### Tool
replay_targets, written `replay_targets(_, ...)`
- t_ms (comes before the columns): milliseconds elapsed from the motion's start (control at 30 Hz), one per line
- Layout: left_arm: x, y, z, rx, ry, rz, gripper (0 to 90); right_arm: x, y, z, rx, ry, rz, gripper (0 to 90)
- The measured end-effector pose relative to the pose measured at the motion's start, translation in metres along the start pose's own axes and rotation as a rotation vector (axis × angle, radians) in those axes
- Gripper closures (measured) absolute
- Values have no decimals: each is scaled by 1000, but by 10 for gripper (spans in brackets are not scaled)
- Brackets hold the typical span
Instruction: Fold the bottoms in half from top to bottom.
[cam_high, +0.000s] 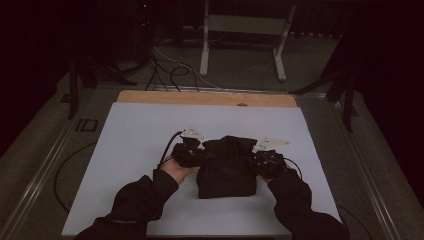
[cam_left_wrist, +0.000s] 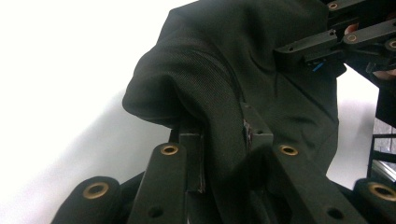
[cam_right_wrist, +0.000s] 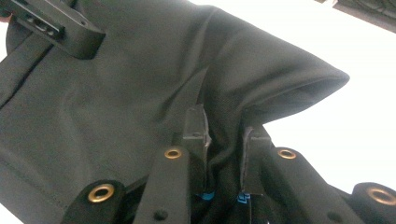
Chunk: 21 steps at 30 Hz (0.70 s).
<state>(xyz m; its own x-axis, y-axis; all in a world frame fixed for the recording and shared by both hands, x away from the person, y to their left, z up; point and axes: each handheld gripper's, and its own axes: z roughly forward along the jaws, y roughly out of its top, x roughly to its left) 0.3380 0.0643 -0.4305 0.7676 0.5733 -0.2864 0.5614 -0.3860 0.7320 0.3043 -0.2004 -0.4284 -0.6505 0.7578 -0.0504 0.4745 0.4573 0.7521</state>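
One black garment (cam_high: 226, 167), two grippers (cam_high: 187, 150) (cam_high: 267, 157), one white table (cam_high: 150, 130).

I wear dark long sleeves (cam_high: 135, 200) reaching to my wrists. My left gripper (cam_high: 187, 150) and right gripper (cam_high: 267, 157) are black, each topped by a pale grey three-cornered plate, each trailing a black cable. Up close, brass-ringed holes dot the flat black linkage bars; small blue marks sit low by the jaws
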Motion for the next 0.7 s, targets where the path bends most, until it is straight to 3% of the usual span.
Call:
replay_targets(533,20,-1,-24,-2,36,-14,757,11,23,21,-15,27,-31,770)
replay_targets(700,27,0,-31,-6,40,-23,757,13,30,26,-30,31,-22,770)
